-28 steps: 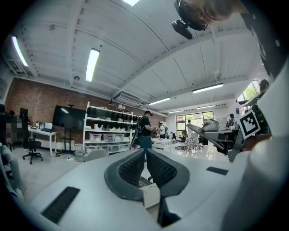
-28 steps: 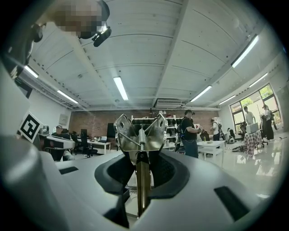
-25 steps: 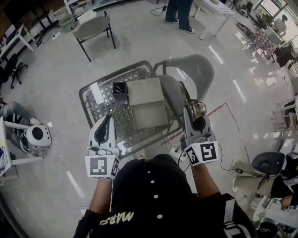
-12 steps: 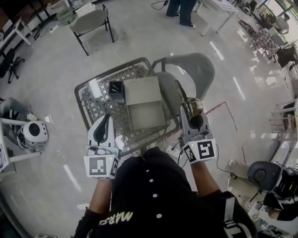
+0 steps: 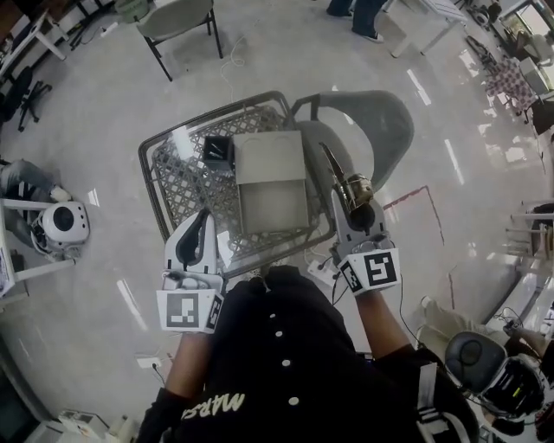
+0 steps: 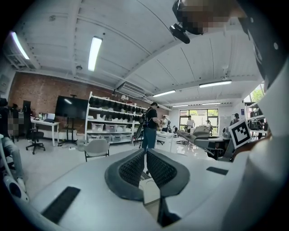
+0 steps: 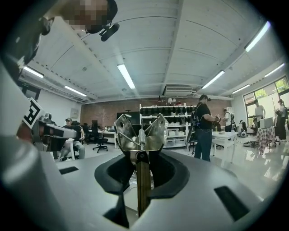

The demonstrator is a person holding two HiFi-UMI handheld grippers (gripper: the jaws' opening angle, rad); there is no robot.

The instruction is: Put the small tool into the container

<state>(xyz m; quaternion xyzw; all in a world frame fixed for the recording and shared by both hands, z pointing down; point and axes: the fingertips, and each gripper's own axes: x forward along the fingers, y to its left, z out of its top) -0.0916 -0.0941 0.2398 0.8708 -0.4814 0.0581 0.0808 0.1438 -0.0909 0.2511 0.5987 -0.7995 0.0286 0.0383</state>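
Observation:
A small shiny metal tool (image 5: pixel 346 184) with a spring between its two spread plates sticks out of my right gripper (image 5: pixel 353 208), which is shut on it; the same tool (image 7: pixel 140 131) fills the middle of the right gripper view, clamped between the dark pads (image 7: pixel 168 169). It hovers at the right edge of a wire-mesh table (image 5: pixel 177 186). On the table stand a small black container (image 5: pixel 218 151) and a larger grey box (image 5: pixel 270 182). My left gripper (image 5: pixel 203 221) is over the table's near left corner, shut with nothing in it (image 6: pixel 146 152).
A grey chair (image 5: pixel 376 130) stands against the table's far right side. A white card (image 5: pixel 183 143) lies on the mesh by the black container. Another chair (image 5: pixel 177 22) and a standing person (image 5: pixel 359 13) are farther off; a white round device (image 5: pixel 62 225) sits on the floor left.
My right gripper has carried the tool leftward and lower, from beside the chair to the table's right edge. The left gripper has crept forward slightly. Both grips are unchanged.

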